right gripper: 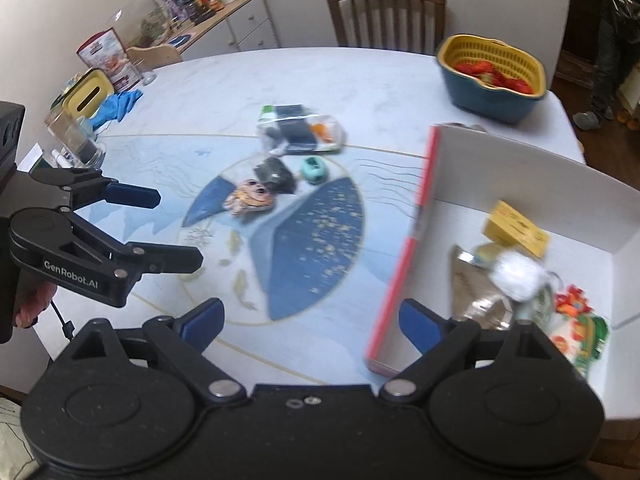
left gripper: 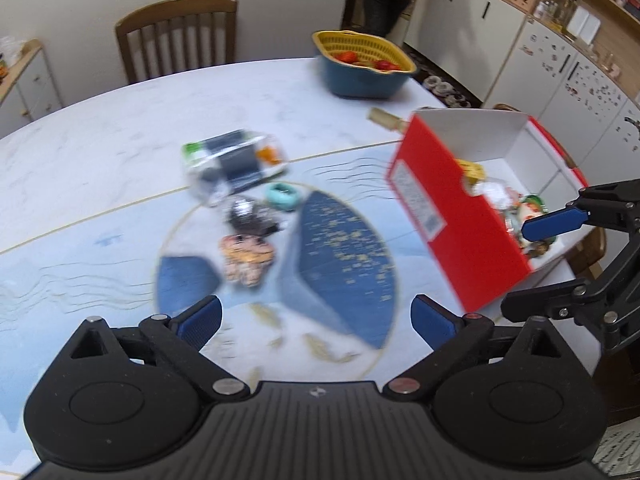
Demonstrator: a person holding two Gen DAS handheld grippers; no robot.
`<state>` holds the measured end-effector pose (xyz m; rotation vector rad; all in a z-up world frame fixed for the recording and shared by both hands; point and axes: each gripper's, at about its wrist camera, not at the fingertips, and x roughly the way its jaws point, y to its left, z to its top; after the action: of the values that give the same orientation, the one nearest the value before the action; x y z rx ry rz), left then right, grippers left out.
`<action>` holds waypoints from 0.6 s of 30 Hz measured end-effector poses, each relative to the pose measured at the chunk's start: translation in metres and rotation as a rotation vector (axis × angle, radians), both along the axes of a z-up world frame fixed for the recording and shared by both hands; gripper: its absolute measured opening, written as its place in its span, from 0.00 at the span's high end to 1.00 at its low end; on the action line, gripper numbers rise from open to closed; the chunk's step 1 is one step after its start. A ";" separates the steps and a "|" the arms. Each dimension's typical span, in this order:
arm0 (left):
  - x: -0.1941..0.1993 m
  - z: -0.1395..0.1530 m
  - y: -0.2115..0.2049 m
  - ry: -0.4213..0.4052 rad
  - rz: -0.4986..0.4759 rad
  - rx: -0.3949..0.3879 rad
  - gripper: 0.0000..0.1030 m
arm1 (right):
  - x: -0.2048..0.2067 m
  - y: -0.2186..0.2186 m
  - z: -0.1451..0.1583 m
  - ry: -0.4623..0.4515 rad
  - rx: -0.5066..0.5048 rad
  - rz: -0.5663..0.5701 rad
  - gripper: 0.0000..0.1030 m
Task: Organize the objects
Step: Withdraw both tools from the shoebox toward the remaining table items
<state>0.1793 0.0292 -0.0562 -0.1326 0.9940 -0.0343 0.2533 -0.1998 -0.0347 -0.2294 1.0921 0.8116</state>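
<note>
Several small items lie mid-table on the blue mat: a clear packet (left gripper: 236, 164) (right gripper: 300, 132), a teal object (left gripper: 284, 196) (right gripper: 314, 170), a dark pouch (left gripper: 250, 216) (right gripper: 276, 174) and a cartoon-face piece (left gripper: 246, 258) (right gripper: 250, 196). To their right stands a red box (left gripper: 424, 216) (right gripper: 416, 216) with a white inside, holding a yellow card (right gripper: 516, 232), a foil bag (right gripper: 472, 288) and other bits. My left gripper (left gripper: 316, 320) (right gripper: 178, 228) hangs open and empty short of the items. My right gripper (right gripper: 312, 322) (left gripper: 528, 268) is open and empty at the box's near wall.
A yellow-and-blue basket (left gripper: 360, 64) (right gripper: 492, 76) of strawberries sits at the far right of the table. A glass (right gripper: 76, 140), a blue cloth (right gripper: 116, 106) and a yellow tissue box (right gripper: 86, 94) crowd the left edge. A chair (right gripper: 386, 16) stands behind; a person (right gripper: 612, 40) is at the back right.
</note>
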 end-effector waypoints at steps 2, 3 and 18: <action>-0.003 -0.004 0.014 0.007 0.009 0.000 0.02 | -0.001 0.016 -0.003 0.004 -0.009 0.008 0.09; -0.005 -0.007 0.020 0.010 0.010 0.004 0.01 | -0.002 0.024 -0.004 0.003 -0.016 0.012 0.09; 0.004 -0.049 0.068 0.023 -0.056 0.083 0.01 | 0.035 0.141 -0.047 0.072 -0.165 0.003 0.09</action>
<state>0.1831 0.0971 -0.1055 -0.0292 1.0208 -0.0429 0.2883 -0.0590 -0.0819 -0.3430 1.2282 0.7375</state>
